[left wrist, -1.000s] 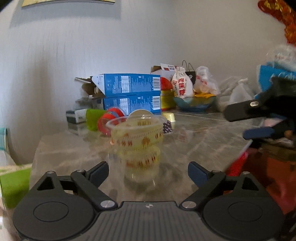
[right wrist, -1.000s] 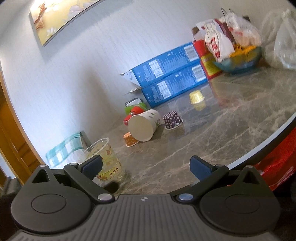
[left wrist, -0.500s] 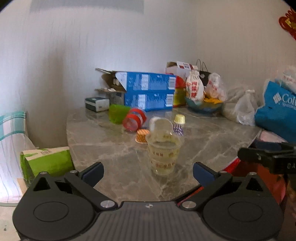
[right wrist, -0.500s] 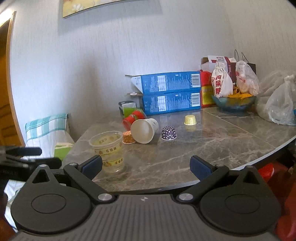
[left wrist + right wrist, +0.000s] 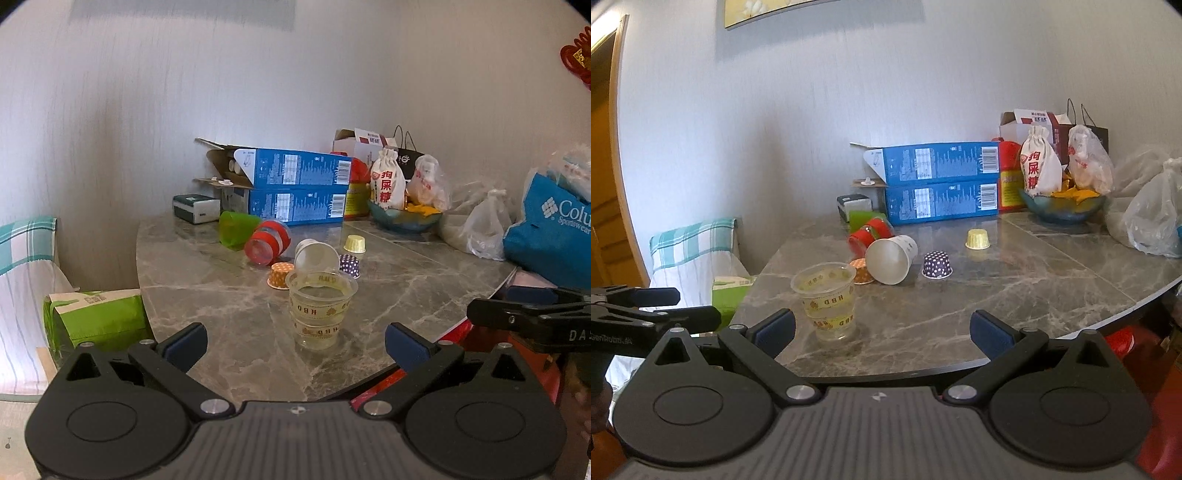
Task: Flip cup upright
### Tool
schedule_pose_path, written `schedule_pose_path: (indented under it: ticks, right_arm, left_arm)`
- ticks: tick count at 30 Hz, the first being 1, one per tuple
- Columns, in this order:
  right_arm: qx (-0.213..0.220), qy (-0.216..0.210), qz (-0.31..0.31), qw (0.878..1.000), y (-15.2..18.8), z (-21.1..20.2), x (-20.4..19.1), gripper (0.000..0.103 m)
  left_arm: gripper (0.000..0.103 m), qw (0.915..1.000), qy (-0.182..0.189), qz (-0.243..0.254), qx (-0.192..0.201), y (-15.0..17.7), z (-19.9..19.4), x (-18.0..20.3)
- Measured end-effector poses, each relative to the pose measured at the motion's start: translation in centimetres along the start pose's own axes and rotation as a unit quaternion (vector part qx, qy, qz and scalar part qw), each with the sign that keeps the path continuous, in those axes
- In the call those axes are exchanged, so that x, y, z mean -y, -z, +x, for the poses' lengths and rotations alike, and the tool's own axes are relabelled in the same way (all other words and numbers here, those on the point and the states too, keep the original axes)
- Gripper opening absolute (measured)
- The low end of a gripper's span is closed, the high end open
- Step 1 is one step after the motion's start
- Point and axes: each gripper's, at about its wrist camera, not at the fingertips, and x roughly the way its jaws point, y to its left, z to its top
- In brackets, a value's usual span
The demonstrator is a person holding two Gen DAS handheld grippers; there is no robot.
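1. Left wrist view: the left tongs (image 5: 293, 343) gape wide and hold nothing. The clear cup (image 5: 320, 308) stands upright, mouth up, dead ahead of them on the tabletop (image 5: 207, 295), near its front edge and apart from both fingers. The right tongs (image 5: 528, 314) show at the right, off the table. By my reading the flip is done.
2. Right wrist view: the right tongs (image 5: 882, 330) are spread wide and empty too; the cup (image 5: 827, 299) sits ahead to their left, so the left hand looks nearer. A white paper cup (image 5: 892, 258) lies on its side behind, mouth toward the camera.
3. Marbled grey stone top, cluttered rear, white wall.
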Motion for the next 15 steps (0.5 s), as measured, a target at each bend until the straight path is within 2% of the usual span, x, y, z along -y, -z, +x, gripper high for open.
schedule_pose_path:
  ticks: [15]
  right_arm:
    - [0.0,-0.01,-0.005,1.0,0.09,-0.47,-0.41,0.102]
  left_arm:
    - [0.103,1.0,-0.005,-0.008,-0.001,-0.06,-0.39,0.23]
